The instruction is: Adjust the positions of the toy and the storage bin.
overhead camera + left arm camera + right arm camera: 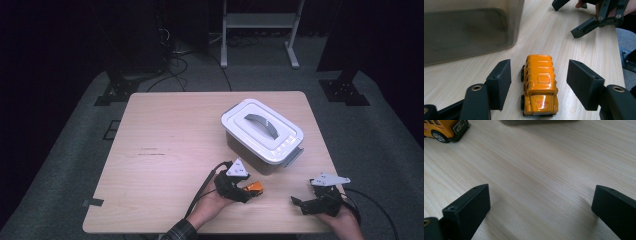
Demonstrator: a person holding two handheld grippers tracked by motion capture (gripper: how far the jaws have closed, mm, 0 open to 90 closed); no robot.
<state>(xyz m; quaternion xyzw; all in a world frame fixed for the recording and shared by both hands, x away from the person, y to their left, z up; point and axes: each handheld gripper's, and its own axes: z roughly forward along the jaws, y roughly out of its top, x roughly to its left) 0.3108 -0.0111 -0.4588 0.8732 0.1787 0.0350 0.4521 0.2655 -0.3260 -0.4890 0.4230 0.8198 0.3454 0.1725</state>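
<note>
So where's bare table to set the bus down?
The wooden table is bare across its whole left half, left of the lidded grey plastic box. It is crowded in front of the box, where the orange toy school bus sits between the left gripper and right gripper.

The left hand-held gripper (243, 190) sits low over the near middle of the surface (165, 165), pointing right, its forearm coming in from the near edge in a plaid sleeve. Its jaws stand partly apart, pads clear on both sides of the toy bus (539, 85) between them. The right hand-held gripper (300, 202) rests at the near right, pointing left, jaws spread wide over bare wood.
</note>
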